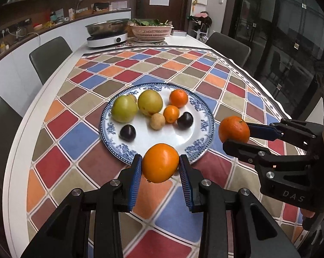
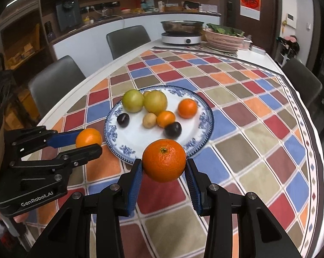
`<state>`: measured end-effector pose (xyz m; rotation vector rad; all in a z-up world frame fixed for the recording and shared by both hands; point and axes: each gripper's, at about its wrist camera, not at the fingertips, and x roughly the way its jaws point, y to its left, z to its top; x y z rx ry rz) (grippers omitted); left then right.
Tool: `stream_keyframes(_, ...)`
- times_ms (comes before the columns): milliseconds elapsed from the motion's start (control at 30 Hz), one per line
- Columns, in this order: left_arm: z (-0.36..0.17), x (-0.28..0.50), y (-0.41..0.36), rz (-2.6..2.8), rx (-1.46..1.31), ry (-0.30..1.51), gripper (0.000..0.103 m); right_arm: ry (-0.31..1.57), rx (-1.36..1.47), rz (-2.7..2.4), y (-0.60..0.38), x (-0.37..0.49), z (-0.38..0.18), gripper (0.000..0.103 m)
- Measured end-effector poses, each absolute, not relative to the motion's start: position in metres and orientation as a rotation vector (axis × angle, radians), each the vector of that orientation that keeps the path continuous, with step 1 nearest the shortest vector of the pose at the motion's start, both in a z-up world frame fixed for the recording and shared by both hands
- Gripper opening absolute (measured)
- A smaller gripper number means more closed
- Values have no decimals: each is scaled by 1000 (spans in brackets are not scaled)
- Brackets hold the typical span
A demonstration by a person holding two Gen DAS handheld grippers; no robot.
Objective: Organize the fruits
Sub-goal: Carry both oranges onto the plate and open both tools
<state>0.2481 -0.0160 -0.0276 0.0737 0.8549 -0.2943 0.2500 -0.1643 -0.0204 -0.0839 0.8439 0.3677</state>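
A blue-and-white plate (image 1: 201,129) (image 2: 202,126) on the checked tablecloth holds two green fruits (image 1: 125,108), two small oranges (image 1: 178,98), a tan fruit (image 1: 157,121) and two dark plums (image 1: 127,132). My left gripper (image 1: 160,165) is shut on a smooth orange fruit (image 1: 160,162), held above the plate's near rim; it also shows in the right wrist view (image 2: 89,138). My right gripper (image 2: 164,164) is shut on a dimpled orange (image 2: 164,160), held above the plate's near edge; it shows right of the plate in the left wrist view (image 1: 234,129).
At the table's far end stand an induction cooker with a steel pot (image 1: 107,32) and a pink basket of greens (image 1: 151,30). Grey chairs (image 1: 50,58) line the left side, one (image 1: 228,47) the far right. The tablecloth (image 1: 183,68) covers most of the table.
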Motion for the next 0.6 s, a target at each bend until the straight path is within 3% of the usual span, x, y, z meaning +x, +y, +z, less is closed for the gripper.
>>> stream_keyframes(600,-55,302,-8,-336,121,890,34,901,-107,408,-142,299,-49,41)
